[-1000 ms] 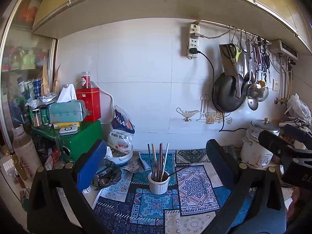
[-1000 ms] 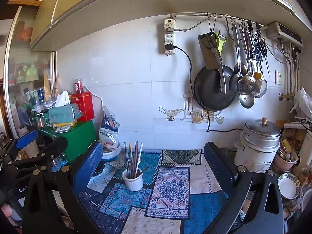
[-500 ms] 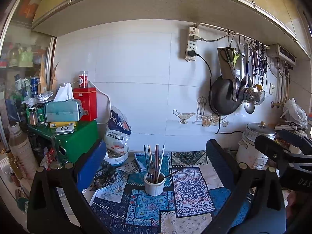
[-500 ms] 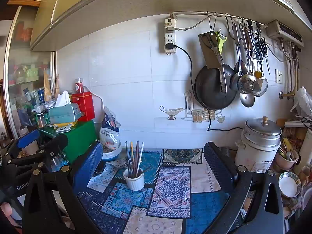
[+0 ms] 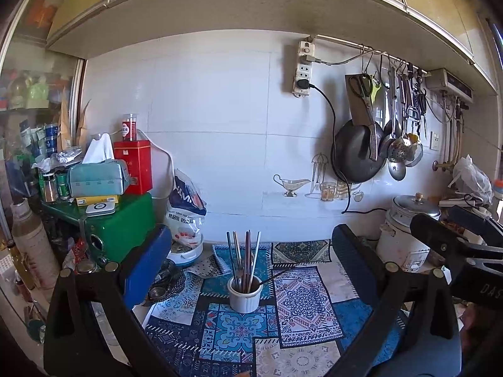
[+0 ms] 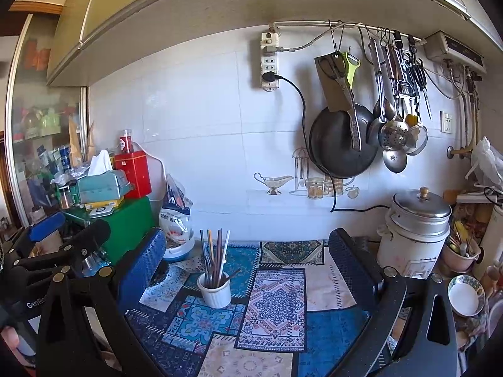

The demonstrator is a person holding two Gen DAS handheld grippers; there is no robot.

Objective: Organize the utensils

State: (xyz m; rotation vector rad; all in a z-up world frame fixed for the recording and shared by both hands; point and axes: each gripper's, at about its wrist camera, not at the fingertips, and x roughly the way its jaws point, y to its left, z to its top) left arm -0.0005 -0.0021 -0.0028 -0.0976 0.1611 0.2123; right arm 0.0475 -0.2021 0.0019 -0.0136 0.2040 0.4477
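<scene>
A white ribbed cup stands on the patterned blue mat, holding several upright chopsticks and one dark utensil leaning right. My left gripper hangs open above the mat, a short way before the cup, nothing between its fingers. My right gripper is open and empty too, with the cup ahead and slightly left. Each gripper shows at the edge of the other's view: the right gripper, the left gripper.
A rice cooker stands at the right, with a pink pot of utensils and a small bowl beside it. A wok, ladles and scissors hang on the wall rail. A green box with clutter is at the left.
The left wrist view has drifted slightly, so the cup sits a little further left in it. The right wrist view is almost unchanged. Both grippers stay open.
</scene>
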